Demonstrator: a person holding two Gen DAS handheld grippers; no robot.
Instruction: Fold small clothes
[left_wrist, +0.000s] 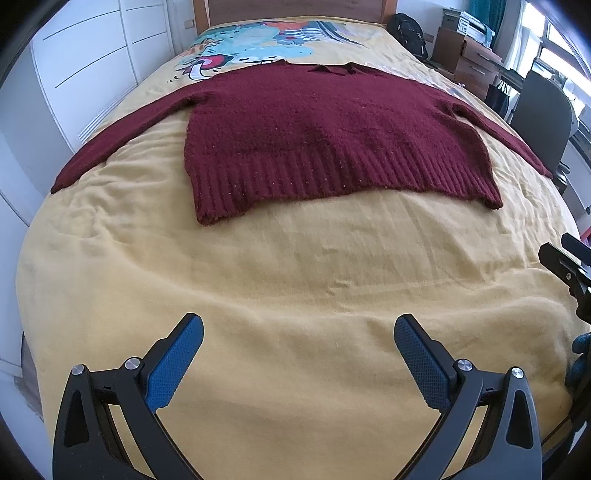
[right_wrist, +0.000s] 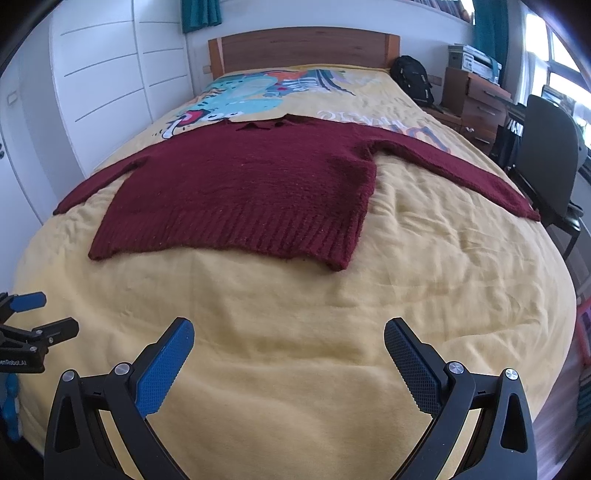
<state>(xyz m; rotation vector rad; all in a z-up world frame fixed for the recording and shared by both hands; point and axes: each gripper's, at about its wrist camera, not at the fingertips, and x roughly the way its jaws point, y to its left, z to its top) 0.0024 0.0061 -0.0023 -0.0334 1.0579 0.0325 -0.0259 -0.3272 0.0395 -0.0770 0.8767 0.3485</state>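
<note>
Here we are over the foot of the bed (left_wrist: 295, 266), yellow blanket (right_wrist: 295, 314) rumpled across it. The sweater (left_wrist: 325, 136), a dark red knit, lies flat up toward twelve o'clock in both views, ribbed hem nearest the cameras, collar at the far end, one sleeve running out toward nine and the other toward three. It sits well apart from both tools.

Left gripper (left_wrist: 298, 354) hangs low at six o'clock in its own view, blue pads spread wide, nothing between them, only blanket below. Its left pad (left_wrist: 173, 365) and right pad (left_wrist: 421, 362) angle outward like a V.

Right gripper (right_wrist: 289, 360) does the same in its view: fingers wide, empty, above bare blanket. From the right wrist camera the left gripper peeks in at nine o'clock, one blue pad and one black finger apart.

Beyond the sweater, a cartoon print (right_wrist: 251, 96) covers the blanket's far end, with the wooden headboard (right_wrist: 303, 48) at twelve. White cupboard doors (right_wrist: 110, 74) fill ten o'clock. At two o'clock stand a black backpack (right_wrist: 412, 79), wooden drawers (right_wrist: 476, 99) and a dark chair (right_wrist: 550, 155).
</note>
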